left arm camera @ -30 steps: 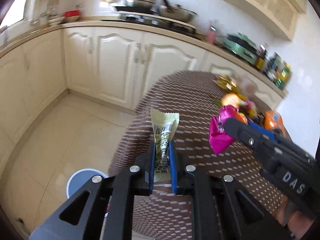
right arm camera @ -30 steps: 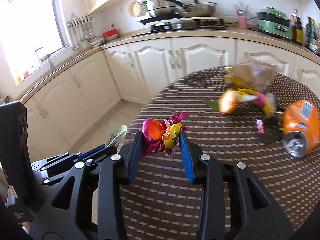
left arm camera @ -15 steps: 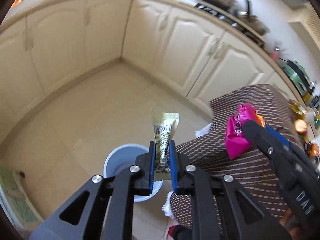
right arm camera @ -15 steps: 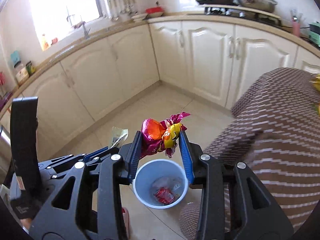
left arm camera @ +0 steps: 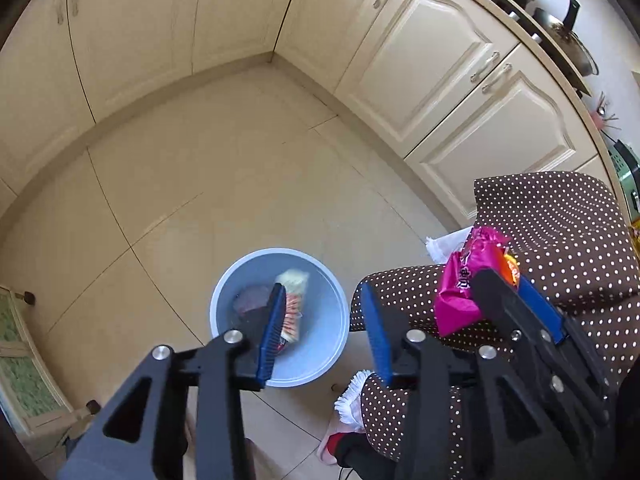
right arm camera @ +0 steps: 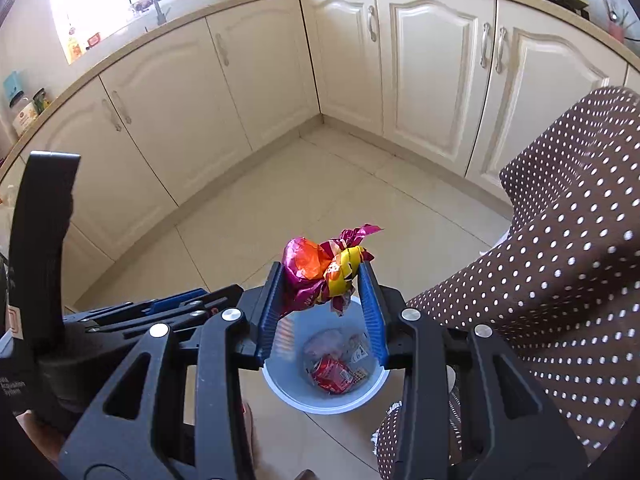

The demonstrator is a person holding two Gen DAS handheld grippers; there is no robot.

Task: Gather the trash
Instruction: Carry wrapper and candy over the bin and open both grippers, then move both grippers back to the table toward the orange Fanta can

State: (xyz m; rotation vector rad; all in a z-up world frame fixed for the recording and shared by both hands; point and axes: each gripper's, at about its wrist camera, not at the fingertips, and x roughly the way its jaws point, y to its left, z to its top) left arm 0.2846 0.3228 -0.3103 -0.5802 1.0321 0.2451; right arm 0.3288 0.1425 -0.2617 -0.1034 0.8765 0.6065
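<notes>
A pale blue bin (left arm camera: 325,334) stands on the floor beside the table. My left gripper (left arm camera: 322,292) hangs over it with its jaws opening and nothing between them. The yellow wrapper (left arm camera: 295,300) it carried lies inside the bin on other trash. In the right wrist view my right gripper (right arm camera: 320,270) is shut on a crumpled pink, orange and yellow wrapper (right arm camera: 310,264), directly above the bin (right arm camera: 280,388). The left gripper (right arm camera: 176,306) shows beside it on the left. From the left wrist view the right gripper (left arm camera: 498,278) and its pink wrapper (left arm camera: 456,296) hover at the table's edge.
The table's brown dotted cloth (right arm camera: 560,248) hangs close to the bin on the right, with a white fringe (left arm camera: 348,400). Cream cabinets (right arm camera: 248,80) line the corner behind. Tiled floor (left arm camera: 200,184) lies open around the bin. A white frame (left arm camera: 24,360) stands at far left.
Both grippers swung from over the table down to above the bin. The left jaws opened and the yellow wrapper dropped into the bin. The right gripper kept hold of the pink wrapper.
</notes>
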